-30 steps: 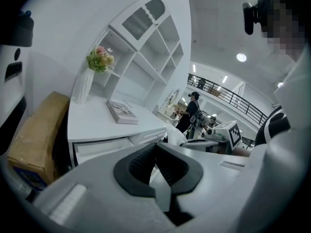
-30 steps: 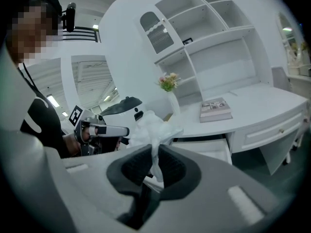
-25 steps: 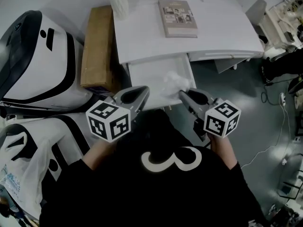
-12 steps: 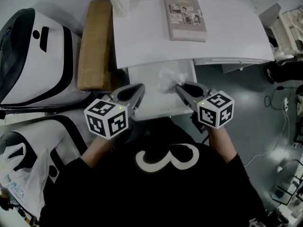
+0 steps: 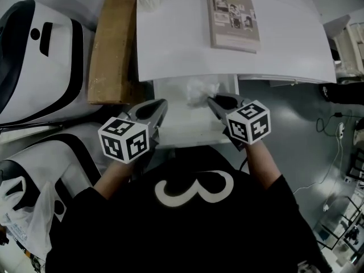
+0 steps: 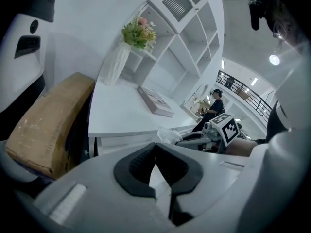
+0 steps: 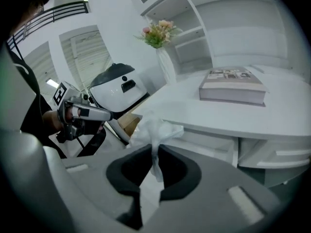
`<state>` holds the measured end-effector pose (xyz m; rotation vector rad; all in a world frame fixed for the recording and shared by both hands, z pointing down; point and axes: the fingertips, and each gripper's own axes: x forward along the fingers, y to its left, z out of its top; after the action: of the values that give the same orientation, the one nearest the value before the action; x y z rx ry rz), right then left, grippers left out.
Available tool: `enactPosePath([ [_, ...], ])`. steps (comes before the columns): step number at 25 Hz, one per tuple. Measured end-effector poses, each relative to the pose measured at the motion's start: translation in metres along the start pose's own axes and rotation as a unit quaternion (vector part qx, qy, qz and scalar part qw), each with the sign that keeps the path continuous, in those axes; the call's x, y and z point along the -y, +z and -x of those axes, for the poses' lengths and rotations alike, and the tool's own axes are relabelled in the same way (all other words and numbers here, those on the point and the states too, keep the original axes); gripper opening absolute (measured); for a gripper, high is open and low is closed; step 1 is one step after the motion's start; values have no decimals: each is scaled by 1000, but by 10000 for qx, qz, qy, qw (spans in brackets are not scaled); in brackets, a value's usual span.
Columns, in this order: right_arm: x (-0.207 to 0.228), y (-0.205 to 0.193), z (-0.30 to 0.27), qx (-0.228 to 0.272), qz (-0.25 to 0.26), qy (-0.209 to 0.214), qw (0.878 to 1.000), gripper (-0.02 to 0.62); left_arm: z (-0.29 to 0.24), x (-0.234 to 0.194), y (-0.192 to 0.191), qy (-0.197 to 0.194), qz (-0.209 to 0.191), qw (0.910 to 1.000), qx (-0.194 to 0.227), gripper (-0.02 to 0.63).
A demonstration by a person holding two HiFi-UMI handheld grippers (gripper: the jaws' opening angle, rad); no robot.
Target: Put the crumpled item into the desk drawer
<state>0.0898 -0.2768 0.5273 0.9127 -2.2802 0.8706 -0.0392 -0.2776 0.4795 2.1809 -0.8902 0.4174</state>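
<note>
White tabletop [image 5: 170, 50], drawer [image 5: 176, 124] pulled open below. I had my right claw [image 5: 211, 100] clamped on the crumpled tissue [image 5: 199, 90] above the drawer, release left to do. Left claw [image 5: 161, 108] pressed together, empty.

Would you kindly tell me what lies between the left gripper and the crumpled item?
In the head view, only the open drawer's bare white bottom lies between the left gripper and the crumpled item.
</note>
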Motion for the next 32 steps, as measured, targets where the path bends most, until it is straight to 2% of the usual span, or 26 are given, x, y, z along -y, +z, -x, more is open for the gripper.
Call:
enactPosePath([
  [9,17,-31,-54,-700,83,170,9974,41,-14,-23,-11,158,208,9996,-105,11],
  [14,29,-47,-81,-1073,224,117,9939,41,-18,-31,-15,202,281,9993,-139,11],
  [25,50,-92,-124,-1721,-12,94,9850,43,-26,-48,-30,276,430,9983,-285,11],
  [32,61,-108,-139,-1896,-214,98,9816,44,-28,-56,-33,342,541,9975,-296,11],
])
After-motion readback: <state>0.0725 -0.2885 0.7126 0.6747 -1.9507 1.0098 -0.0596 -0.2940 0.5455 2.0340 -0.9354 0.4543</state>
